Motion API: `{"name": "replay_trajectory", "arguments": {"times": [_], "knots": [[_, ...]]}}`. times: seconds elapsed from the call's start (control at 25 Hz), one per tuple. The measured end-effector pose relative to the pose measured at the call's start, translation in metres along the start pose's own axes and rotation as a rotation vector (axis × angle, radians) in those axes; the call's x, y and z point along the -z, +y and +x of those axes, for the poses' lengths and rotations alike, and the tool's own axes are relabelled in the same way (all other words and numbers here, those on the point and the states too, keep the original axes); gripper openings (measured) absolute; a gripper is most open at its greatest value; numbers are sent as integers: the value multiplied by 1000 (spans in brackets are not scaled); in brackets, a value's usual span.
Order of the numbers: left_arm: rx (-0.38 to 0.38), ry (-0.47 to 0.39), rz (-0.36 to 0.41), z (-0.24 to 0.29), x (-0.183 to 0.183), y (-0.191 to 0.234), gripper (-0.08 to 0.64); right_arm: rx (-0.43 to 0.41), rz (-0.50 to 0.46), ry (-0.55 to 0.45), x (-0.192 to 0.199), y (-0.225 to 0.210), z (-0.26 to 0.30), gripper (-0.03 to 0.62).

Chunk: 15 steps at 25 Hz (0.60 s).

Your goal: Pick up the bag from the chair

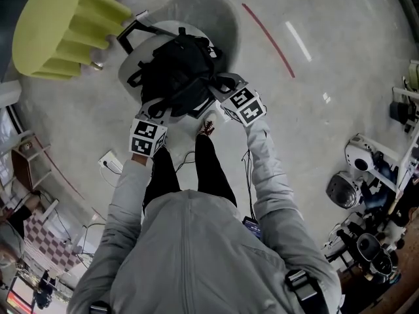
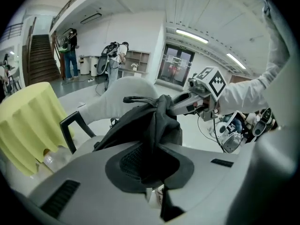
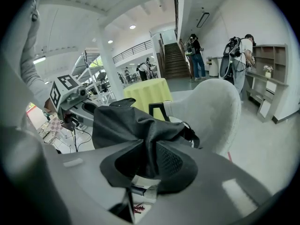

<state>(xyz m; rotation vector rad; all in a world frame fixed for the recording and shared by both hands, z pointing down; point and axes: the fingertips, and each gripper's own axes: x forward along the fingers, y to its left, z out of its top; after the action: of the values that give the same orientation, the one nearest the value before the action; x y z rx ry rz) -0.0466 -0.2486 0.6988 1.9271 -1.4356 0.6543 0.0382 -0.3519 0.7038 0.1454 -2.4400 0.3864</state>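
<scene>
The step in hand looks like the grasp itself: both tools have taken hold and the lift has not yet begun. The left hand-held gripper [image 1: 157,110] has its jaws drawn almost together, pinching a thin fold of the black bag [image 1: 177,70]. The right hand-held gripper [image 1: 219,85] is closed on a thicker bunch of the same cloth, so its jaws stand a little further apart. Seen from each tool's own camera, the fabric rises straight out from between the pads and the bulk of the bag lies just ahead of them. The bag rests on the seat of the pale chair [image 1: 213,12], whose backrest stands beyond it. The two grippers sit at the bag's near edge, one on each side, fairly close together. Both arms reach forward from the body in grey sleeves [image 1: 272,175], and the grippers tilt down toward the seat. The next move probably calls for raising both hands together and evenly, keeping the pinch firm. The soft cloth could slip from the jaws, and the loose straps [image 1: 134,77] hanging beyond the left gripper may catch on the chair's rim.
</scene>
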Motion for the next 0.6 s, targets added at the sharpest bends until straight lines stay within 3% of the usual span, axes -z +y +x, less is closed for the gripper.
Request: {"name": "replay_trajectory", "arguments": {"times": [0.2, 0.6], "knots": [[25, -68, -82, -16, -13, 15, 10, 26, 31, -4, -21, 16, -5, 25], [101, -188, -124, -71, -64, 59, 9, 113, 63, -73, -95, 52, -31, 14]]}}
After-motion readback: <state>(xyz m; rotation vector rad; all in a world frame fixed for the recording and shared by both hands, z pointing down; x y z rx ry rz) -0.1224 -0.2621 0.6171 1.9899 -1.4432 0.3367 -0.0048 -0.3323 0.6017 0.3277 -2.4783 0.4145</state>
